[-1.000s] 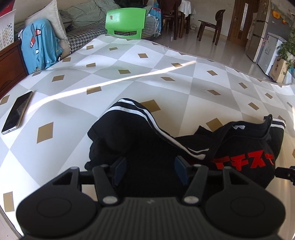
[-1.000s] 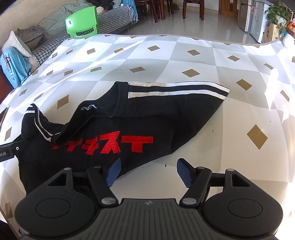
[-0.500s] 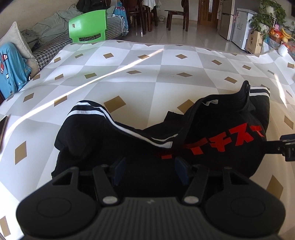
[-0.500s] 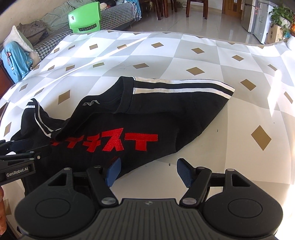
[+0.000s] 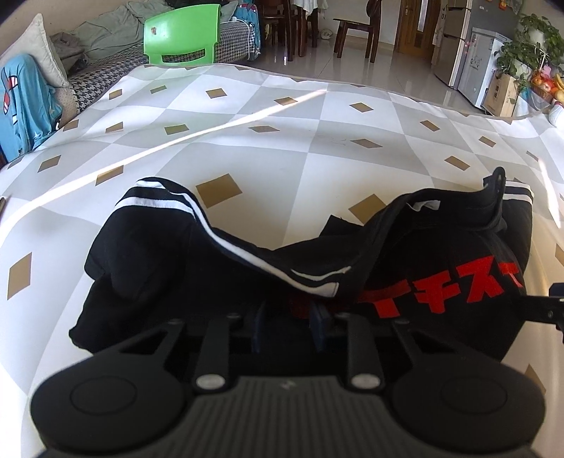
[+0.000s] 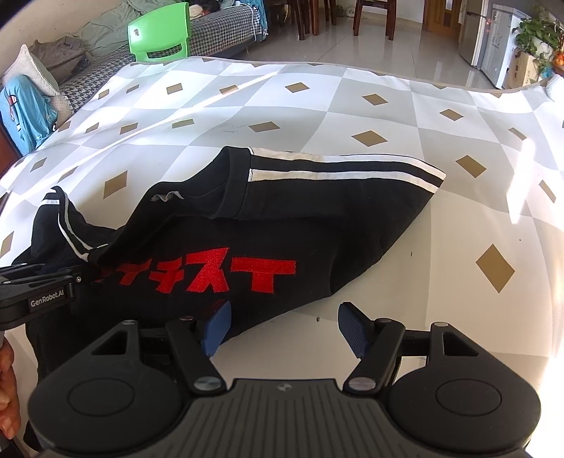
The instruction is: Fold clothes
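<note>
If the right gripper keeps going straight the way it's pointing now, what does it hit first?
Probably the patterned tablecloth: the right gripper hangs open over bare cloth, just off the black shirt's near edge. Its left finger might graze that hem; depth is unclear.

Both of the 2 wrist cameras sit just behind their own fingers, tilted steeply down over the checked cloth [image 5: 317,148], facing the far green chair [image 6: 158,31]. The left view hangs close over the black shirt's [image 5: 176,274] left part; the right view covers its right part. Both share the red lettering [image 6: 218,274].
</note>
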Action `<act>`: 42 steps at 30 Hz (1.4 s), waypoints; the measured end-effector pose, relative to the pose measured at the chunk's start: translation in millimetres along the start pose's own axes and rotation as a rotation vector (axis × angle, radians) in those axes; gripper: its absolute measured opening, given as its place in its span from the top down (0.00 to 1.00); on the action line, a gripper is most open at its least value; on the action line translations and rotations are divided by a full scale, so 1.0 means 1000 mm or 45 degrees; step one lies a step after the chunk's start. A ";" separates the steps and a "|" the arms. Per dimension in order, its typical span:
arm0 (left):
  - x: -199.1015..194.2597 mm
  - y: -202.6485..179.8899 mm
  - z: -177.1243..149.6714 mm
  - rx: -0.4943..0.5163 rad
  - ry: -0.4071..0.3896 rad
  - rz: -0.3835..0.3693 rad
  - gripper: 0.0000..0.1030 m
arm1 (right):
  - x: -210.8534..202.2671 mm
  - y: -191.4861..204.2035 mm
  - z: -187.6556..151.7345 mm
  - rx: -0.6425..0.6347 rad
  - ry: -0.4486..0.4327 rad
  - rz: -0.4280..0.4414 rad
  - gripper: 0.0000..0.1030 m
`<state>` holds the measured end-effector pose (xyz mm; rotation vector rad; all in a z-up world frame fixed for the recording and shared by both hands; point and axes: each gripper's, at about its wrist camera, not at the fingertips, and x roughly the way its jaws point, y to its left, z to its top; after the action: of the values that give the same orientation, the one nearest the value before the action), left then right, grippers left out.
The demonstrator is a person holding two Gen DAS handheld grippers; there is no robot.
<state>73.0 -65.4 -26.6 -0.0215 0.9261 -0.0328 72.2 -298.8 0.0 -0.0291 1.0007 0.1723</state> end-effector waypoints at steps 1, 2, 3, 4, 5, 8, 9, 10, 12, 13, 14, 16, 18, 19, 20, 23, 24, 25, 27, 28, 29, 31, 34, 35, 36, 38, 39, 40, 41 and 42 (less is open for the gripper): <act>0.000 0.000 0.001 -0.008 -0.004 0.005 0.77 | 0.000 -0.001 0.000 0.006 0.004 0.004 0.35; 0.001 0.001 0.002 -0.014 -0.007 0.011 0.77 | 0.001 -0.002 0.000 0.012 0.008 0.007 0.35; 0.001 0.001 0.003 -0.017 -0.010 0.017 0.77 | 0.001 -0.002 0.001 0.018 0.012 0.013 0.35; 0.002 0.001 0.004 -0.019 -0.013 0.021 0.77 | 0.001 -0.002 0.001 0.021 0.016 0.018 0.35; 0.003 0.001 0.005 -0.023 -0.015 0.026 0.77 | 0.002 -0.001 0.001 0.022 0.019 0.022 0.35; 0.003 0.004 0.010 -0.044 -0.035 0.046 0.75 | 0.002 0.000 0.002 0.019 0.021 0.031 0.35; 0.003 0.006 0.012 -0.052 -0.043 0.059 0.73 | 0.001 0.001 0.002 0.020 0.019 0.035 0.35; 0.003 0.007 0.013 -0.060 -0.050 0.072 0.70 | 0.001 0.000 0.003 0.022 0.015 0.038 0.35; 0.001 0.011 0.017 -0.089 -0.065 0.092 0.66 | -0.001 -0.001 0.006 0.032 0.000 0.051 0.35; 0.001 0.014 0.019 -0.110 -0.074 0.106 0.59 | -0.002 -0.003 0.007 0.033 -0.009 0.052 0.35; 0.000 0.016 0.021 -0.130 -0.086 0.119 0.52 | -0.003 -0.005 0.009 0.034 -0.019 0.052 0.35; -0.003 0.023 0.024 -0.176 -0.116 0.144 0.44 | -0.004 -0.008 0.013 0.031 -0.036 0.050 0.35; -0.004 0.028 0.027 -0.210 -0.125 0.154 0.30 | -0.003 -0.011 0.017 0.022 -0.047 0.047 0.35; -0.005 0.030 0.028 -0.226 -0.127 0.160 0.23 | -0.003 -0.013 0.019 0.017 -0.048 0.048 0.35; -0.005 0.032 0.029 -0.236 -0.127 0.167 0.19 | -0.002 -0.014 0.021 0.011 -0.048 0.047 0.35; -0.001 0.031 0.032 -0.200 -0.095 0.174 0.17 | -0.002 -0.020 0.027 -0.006 -0.050 0.037 0.35; 0.002 0.030 0.033 -0.178 -0.076 0.178 0.16 | -0.003 -0.023 0.029 -0.013 -0.051 0.037 0.35; 0.003 0.029 0.035 -0.162 -0.053 0.182 0.16 | -0.003 -0.026 0.031 -0.013 -0.054 0.032 0.35; 0.004 0.029 0.040 -0.145 -0.004 0.161 0.16 | -0.003 -0.035 0.035 0.008 -0.063 0.014 0.35; 0.003 0.027 0.042 -0.126 0.015 0.142 0.15 | -0.004 -0.040 0.036 0.021 -0.069 0.017 0.35; 0.002 0.025 0.045 -0.103 0.032 0.123 0.14 | -0.004 -0.045 0.038 0.034 -0.076 0.021 0.35; -0.001 0.016 0.051 -0.009 0.048 0.091 0.07 | -0.003 -0.052 0.041 0.050 -0.097 0.046 0.35; -0.007 0.008 0.058 0.081 0.013 0.057 0.02 | -0.002 -0.059 0.047 0.100 -0.126 0.112 0.35; -0.008 0.007 0.059 0.081 -0.005 0.037 0.02 | -0.001 -0.060 0.048 0.120 -0.131 0.134 0.35; -0.008 0.007 0.058 0.065 -0.017 0.016 0.02 | 0.000 -0.060 0.049 0.130 -0.133 0.143 0.35; -0.003 0.007 0.053 0.013 0.020 -0.016 0.02 | 0.004 -0.060 0.052 0.132 -0.135 0.126 0.35; 0.000 0.006 0.051 -0.015 0.044 -0.031 0.02 | 0.006 -0.059 0.053 0.123 -0.134 0.099 0.35; 0.002 0.005 0.049 -0.021 0.066 -0.048 0.02 | 0.008 -0.059 0.054 0.113 -0.134 0.072 0.35; 0.004 0.003 0.047 -0.017 0.087 -0.065 0.02 | 0.010 -0.060 0.054 0.109 -0.134 0.043 0.35; 0.005 0.000 0.046 -0.001 0.099 -0.067 0.02 | 0.013 -0.062 0.055 0.116 -0.134 0.014 0.35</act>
<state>112.5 -65.4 -2.9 -0.0456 1.0035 -0.0826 134.5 -352.3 15.3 0.0682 0.9029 0.1368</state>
